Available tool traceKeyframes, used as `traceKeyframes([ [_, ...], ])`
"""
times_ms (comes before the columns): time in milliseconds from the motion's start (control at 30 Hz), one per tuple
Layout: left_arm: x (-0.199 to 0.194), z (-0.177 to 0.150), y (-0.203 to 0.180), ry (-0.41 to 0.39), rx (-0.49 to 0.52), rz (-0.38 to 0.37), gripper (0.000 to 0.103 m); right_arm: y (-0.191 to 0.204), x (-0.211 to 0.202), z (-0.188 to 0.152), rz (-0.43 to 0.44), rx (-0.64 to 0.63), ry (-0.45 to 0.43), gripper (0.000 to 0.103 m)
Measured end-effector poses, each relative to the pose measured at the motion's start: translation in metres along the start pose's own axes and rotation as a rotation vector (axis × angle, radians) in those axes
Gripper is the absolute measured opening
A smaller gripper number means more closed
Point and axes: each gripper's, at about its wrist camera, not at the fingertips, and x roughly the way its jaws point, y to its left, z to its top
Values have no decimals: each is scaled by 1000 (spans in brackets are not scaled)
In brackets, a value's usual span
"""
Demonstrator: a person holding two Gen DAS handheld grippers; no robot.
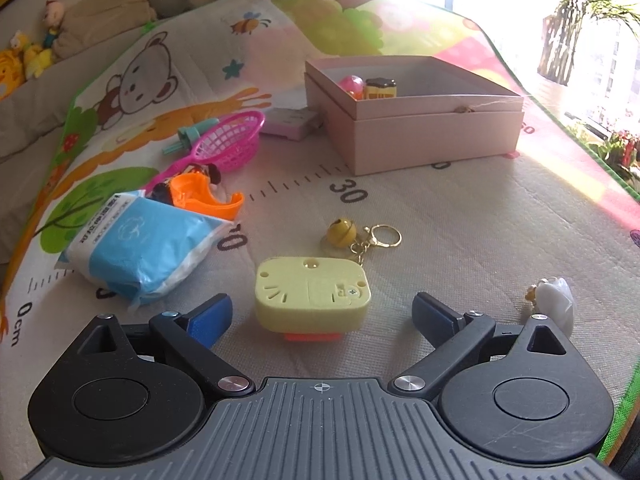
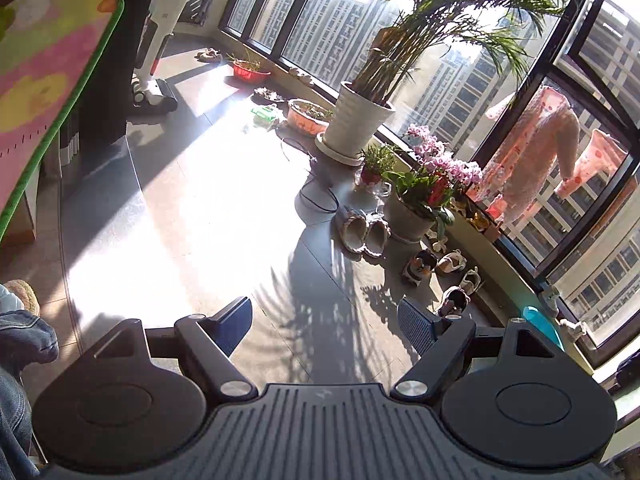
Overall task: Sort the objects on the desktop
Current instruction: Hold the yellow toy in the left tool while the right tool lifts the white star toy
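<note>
In the left wrist view my left gripper (image 1: 322, 316) stands open on either side of a pale yellow box-shaped toy (image 1: 312, 294) lying on the play mat (image 1: 460, 232); the pads do not touch it. Just beyond lies a yellow bell keychain (image 1: 352, 234). A pink cardboard box (image 1: 416, 112) stands further back and holds a pink ball (image 1: 352, 84) and a brown-and-yellow toy (image 1: 380, 88). A white shell-like trinket (image 1: 554, 304) lies to the right. My right gripper (image 2: 324, 324) is open and empty, off the mat, pointing over the floor toward the windows.
On the left of the mat lie a blue tissue pack (image 1: 148, 248), an orange plastic piece (image 1: 204, 196), a pink toy basket (image 1: 232, 144) and a small pink case (image 1: 292, 122). Plush toys (image 1: 24, 60) line the back left. Potted plants (image 2: 364, 120) and slippers (image 2: 362, 232) occupy the floor.
</note>
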Motion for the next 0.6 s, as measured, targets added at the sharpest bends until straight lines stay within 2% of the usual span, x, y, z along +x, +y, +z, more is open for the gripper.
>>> traceKeyframes([
  [67, 1, 1, 0, 2, 4, 2, 100, -12, -19, -6, 98, 71, -28, 81],
  [133, 1, 2, -2, 2, 10, 4, 100, -8, -47, -8, 207, 89, -89, 81],
  [267, 0, 2, -5, 2, 20, 4, 100, 28, -113, -7, 478, 23, -241, 84],
  [300, 0, 2, -6, 1, 21, 5, 100, 45, -129, -8, 581, -15, -263, 87],
  [400, -3, 1, -5, -1, 19, 11, 100, 100, -159, -23, 838, -167, -246, 88],
  [433, -4, 1, -5, -3, 20, 15, 100, 120, -166, -31, 897, -230, -237, 88],
  [500, -7, 1, -3, -8, 20, 22, 100, 160, -177, -49, 996, -350, -202, 88],
  [600, -11, 1, 1, -15, 15, 35, 100, 202, -185, -69, 1100, -451, -130, 87],
])
